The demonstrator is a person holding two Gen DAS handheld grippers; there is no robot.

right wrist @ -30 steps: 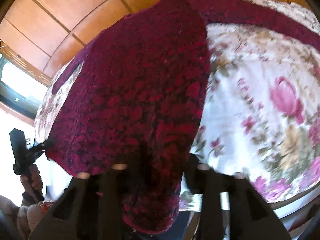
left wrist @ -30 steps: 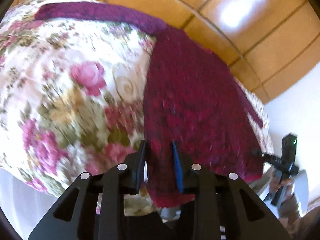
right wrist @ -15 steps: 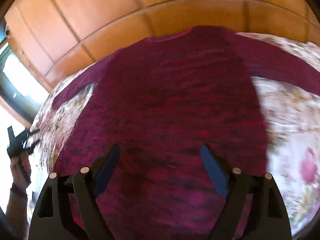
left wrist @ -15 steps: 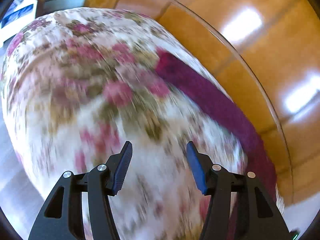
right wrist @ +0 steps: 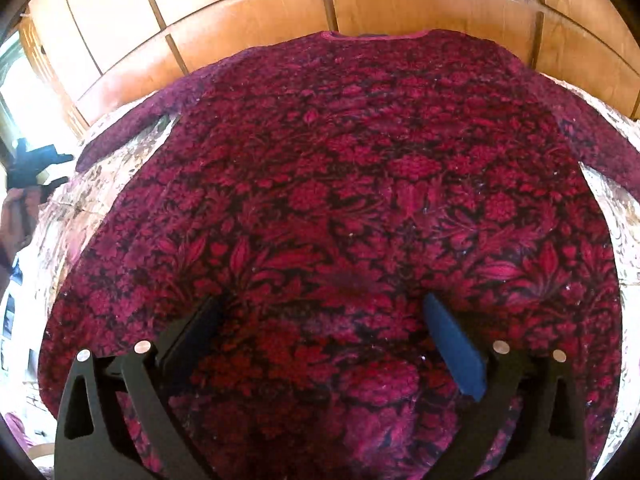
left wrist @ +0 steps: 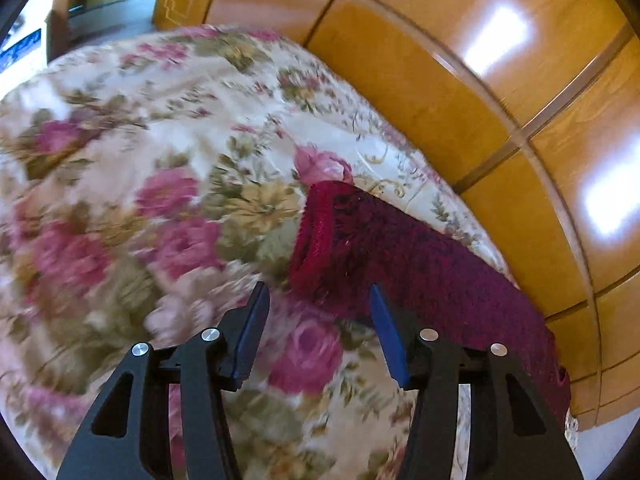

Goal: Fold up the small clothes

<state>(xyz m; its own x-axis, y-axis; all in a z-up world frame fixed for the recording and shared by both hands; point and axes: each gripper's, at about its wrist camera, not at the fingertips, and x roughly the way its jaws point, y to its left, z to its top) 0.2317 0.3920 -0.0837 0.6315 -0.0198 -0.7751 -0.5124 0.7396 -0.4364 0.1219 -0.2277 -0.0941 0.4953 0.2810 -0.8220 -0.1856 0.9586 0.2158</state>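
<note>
A dark red patterned knit sweater [right wrist: 344,200] lies flat on a floral tablecloth [left wrist: 160,168], neck towards the far wooden wall, both sleeves spread out to the sides. My right gripper [right wrist: 320,308] is open and empty above the sweater's lower body. In the left wrist view one sleeve [left wrist: 420,264] stretches along the table's far edge, its cuff [left wrist: 316,232] facing me. My left gripper [left wrist: 318,296] is open and empty, just in front of that cuff.
A glossy wooden panelled wall [left wrist: 500,80] runs close behind the table. The tablecloth [right wrist: 616,216] shows beside the sweater on both sides. A dark device [right wrist: 36,160] and a person's hand sit beyond the table's left edge.
Both grippers let go of the sweater's hem and opened. The left swung out along the table to the sleeve cuff. The right rose over the sweater's body, which now lies spread flat.
</note>
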